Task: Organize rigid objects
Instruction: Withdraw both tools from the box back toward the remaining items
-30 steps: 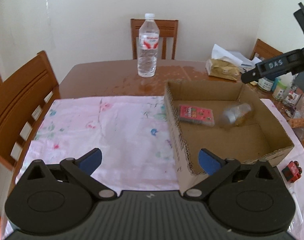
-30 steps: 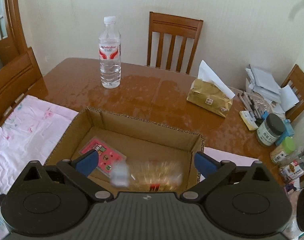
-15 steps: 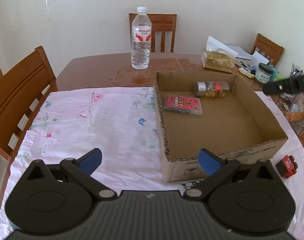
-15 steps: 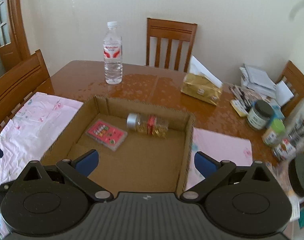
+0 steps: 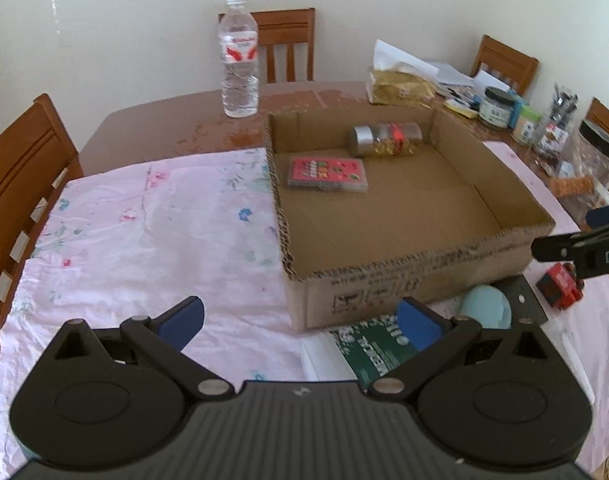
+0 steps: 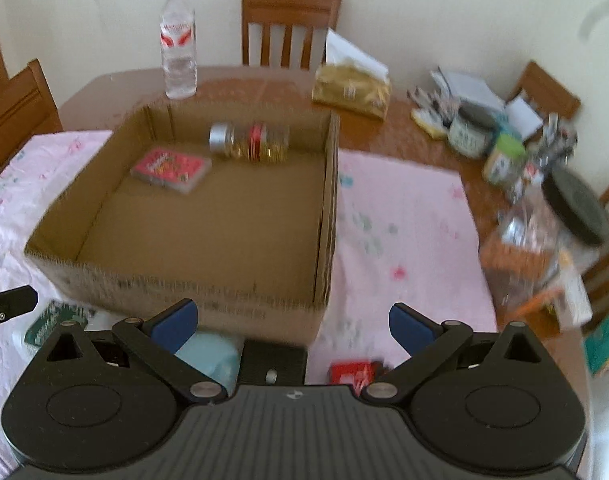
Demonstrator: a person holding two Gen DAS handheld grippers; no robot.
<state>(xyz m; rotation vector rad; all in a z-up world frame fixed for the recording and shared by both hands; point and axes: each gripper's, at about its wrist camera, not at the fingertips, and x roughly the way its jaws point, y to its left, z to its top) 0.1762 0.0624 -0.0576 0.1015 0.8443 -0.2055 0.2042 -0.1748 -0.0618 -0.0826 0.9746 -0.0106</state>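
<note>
1. The left gripper [image 5: 300, 322] was seen spread wide with nothing between its blue pads, held low above the pink floral cloth [image 5: 144, 232] at the near left corner of the cardboard box [image 5: 368, 280].
2. The right gripper [image 6: 292, 324] was likewise spread and empty, held over the near wall of the same box [image 6: 184, 280]; a black arm of it was cut off at the right edge of the left wrist view, with only the letters "DA" readable.
3. Inside the box two things were recorded: a glass jar [image 5: 384, 140] with a silver lid, lying on its side against the far wall, with golden contents and a red band; and a flat pink-red packet [image 5: 326, 174] lying near the far left corner. Print on the packet could not be read.
4. Just outside the near wall, partly hidden by the grippers, a pale blue object [image 5: 484, 308], a black plate [image 5: 520, 300], a green packet [image 5: 368, 344] with unreadable white lettering and a red toy [image 5: 560, 286] were noted on the cloth.
5. Farther off, a water bottle [image 5: 240, 56] with a red-and-white label stood upright on the wooden table [image 5: 164, 128]; a gold tissue pack [image 5: 400, 84] and blurred jars lay to the right.
</note>
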